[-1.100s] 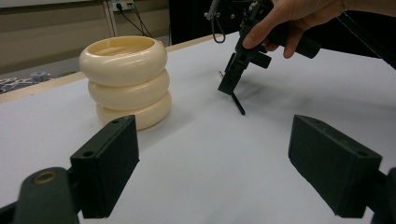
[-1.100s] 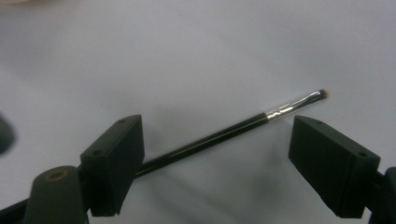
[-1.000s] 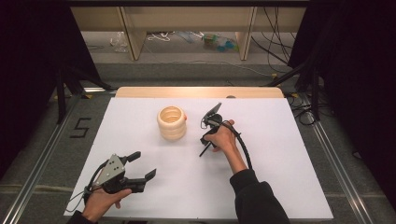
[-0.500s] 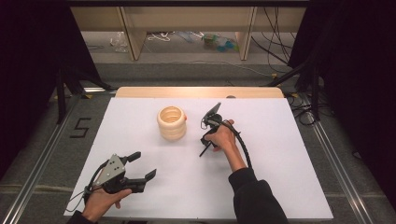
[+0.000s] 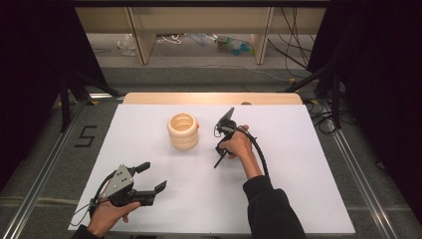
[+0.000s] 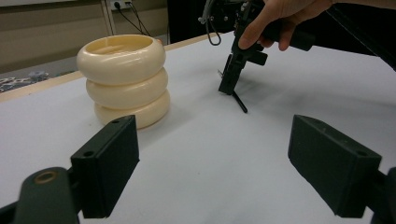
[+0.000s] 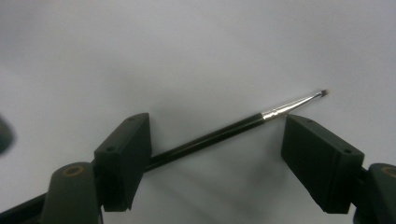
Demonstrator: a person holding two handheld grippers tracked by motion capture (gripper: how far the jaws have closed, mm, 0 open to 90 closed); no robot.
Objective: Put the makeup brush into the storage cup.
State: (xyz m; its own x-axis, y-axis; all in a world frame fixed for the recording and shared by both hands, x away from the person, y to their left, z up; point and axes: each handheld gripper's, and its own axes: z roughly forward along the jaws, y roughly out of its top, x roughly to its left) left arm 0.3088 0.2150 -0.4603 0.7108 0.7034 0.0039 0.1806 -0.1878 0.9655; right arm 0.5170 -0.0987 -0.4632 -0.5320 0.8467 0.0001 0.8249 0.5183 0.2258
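Brush [image 7: 219, 133]: a thin black-handled paintbrush with a silver ferrule and a fine tip; it lies flat on the white counter [image 5: 298, 189], to the right of the ring stack in the high view, under the right hand-held gripper.
Brush, right gripper view: the handle runs slantwise between the two black jaws, passing just by the left jaw, with the ferrule near the right jaw; neither pad presses on it.
Right hand-held gripper [image 5: 217, 160]: held nose-down over the brush by the person's right hand [image 5: 238, 145]; jaws wide apart, having just been closing a little, with the brush between them but not gripped.
Right hand-held gripper, left gripper view [image 6: 232, 88]: its tip stands at the counter surface, the brush [image 6: 240, 102] jutting out beside it.
Ring stack [image 5: 183, 131]: three cream rings piled upright, near the middle of the counter, left of the right hand-held gripper and apart from it.
Left hand-held gripper [image 5: 152, 183]: held low over the near left part of the counter by the left hand [image 5: 107, 216]; jaws spread with nothing between them, pointing towards the ring stack [image 6: 123, 79].
Counter: a white sheet over a pale wooden top.
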